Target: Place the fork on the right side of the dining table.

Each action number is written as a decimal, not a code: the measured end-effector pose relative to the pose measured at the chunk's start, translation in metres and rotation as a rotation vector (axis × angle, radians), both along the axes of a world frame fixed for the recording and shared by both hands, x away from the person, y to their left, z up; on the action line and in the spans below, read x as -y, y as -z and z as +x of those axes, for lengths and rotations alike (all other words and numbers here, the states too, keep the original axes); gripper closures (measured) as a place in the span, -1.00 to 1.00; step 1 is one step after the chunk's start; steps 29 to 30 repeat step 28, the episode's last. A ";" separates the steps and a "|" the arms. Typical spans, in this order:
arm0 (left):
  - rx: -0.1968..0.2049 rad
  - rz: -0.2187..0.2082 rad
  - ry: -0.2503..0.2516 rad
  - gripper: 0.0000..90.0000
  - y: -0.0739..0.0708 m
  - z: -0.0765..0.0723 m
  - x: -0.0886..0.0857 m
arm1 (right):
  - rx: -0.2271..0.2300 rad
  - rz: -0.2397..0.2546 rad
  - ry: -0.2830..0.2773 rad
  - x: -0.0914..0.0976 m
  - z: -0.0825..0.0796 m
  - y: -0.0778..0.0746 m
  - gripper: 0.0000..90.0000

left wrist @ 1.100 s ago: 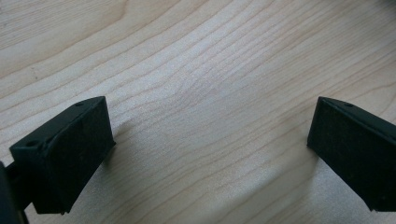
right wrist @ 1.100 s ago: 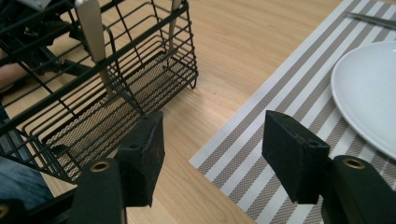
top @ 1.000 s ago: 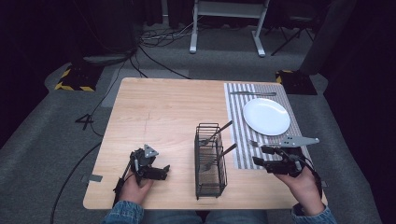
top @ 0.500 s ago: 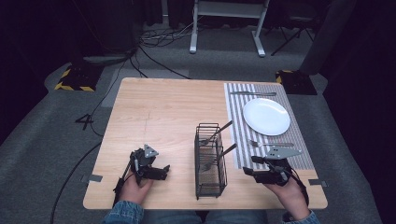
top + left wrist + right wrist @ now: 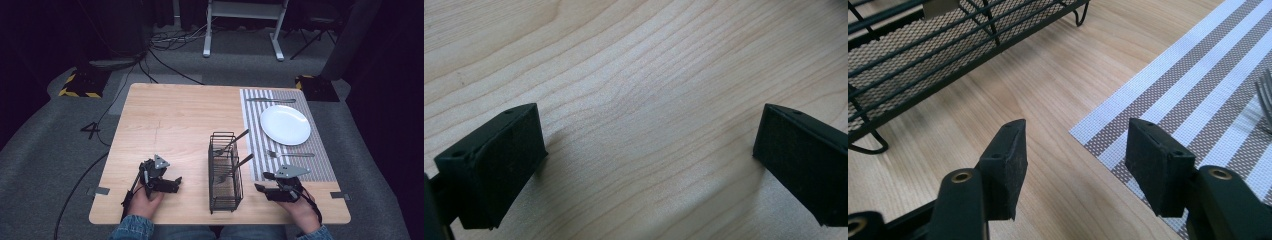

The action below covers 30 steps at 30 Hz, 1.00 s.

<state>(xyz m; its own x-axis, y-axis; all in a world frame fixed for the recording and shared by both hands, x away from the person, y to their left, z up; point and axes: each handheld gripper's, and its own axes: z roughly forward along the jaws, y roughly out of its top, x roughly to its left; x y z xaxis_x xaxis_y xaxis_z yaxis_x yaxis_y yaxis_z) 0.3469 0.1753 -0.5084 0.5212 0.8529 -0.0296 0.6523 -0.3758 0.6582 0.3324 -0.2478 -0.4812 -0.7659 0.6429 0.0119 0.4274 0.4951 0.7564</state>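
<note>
R gripper (image 5: 267, 182) empty by rack (image 5: 225, 172)

Table (image 5: 175, 120): pale wood, matt, fine grain. Beside it, caddy (image 5: 225, 172): black wire and mesh metal. Placemat (image 5: 1198, 95) right of the caddy: woven striped cloth, coarse. Plate (image 5: 285, 124): glossy white (ceramic, apparently). Fork (image 5: 290, 154): shiny metal. Gripper pads (image 5: 1010, 167): matt black, grainy.
</note>
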 end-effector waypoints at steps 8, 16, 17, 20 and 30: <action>0.000 0.000 0.000 -0.99 0.000 0.000 0.000 | 0.023 -0.034 -0.010 -0.005 -0.001 0.010 -0.08; 0.000 0.000 0.000 -0.99 0.000 0.000 0.000 | 0.039 -0.063 -0.035 -0.012 -0.004 0.018 -0.09; 0.000 0.000 0.000 -0.99 0.000 0.000 0.000 | 0.041 -0.070 -0.038 -0.012 -0.004 0.019 -0.09; 0.000 -0.001 0.000 -0.99 0.000 0.000 0.000 | 0.041 -0.032 -0.048 -0.011 -0.006 0.024 -0.18; 0.000 0.000 0.000 -0.99 0.000 0.000 0.000 | 0.005 -0.036 -0.085 -0.013 -0.003 0.025 -0.52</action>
